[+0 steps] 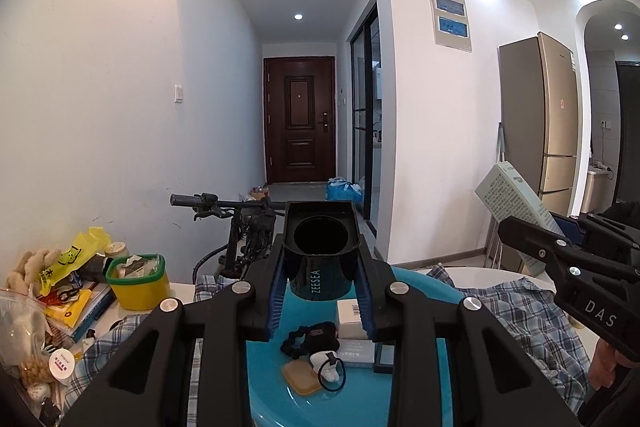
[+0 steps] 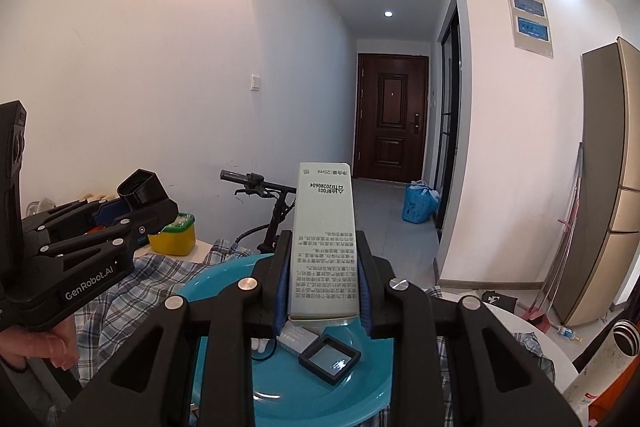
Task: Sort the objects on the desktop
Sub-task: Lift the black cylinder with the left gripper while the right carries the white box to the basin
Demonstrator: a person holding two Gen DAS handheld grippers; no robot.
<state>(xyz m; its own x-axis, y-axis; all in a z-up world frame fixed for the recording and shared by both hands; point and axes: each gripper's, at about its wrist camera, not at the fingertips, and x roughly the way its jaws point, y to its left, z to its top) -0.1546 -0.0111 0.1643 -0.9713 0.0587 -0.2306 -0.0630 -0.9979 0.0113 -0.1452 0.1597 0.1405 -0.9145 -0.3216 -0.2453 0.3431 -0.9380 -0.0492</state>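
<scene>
My left gripper is shut on a black ZEESEA box with a round hole in its far end, held above a teal plate. On the plate lie a black scrunchie, a small white box, a tan compact and a black square case. My right gripper is shut on a tall pale green printed box, also over the teal plate. Each gripper shows in the other view: the right gripper at the right, the left gripper at the left.
A plaid cloth covers the white table under the plate. A yellow tub with a green rim and a pile of books, bags and a plush toy crowd the left. A bicycle stands behind; a metal flask stands right.
</scene>
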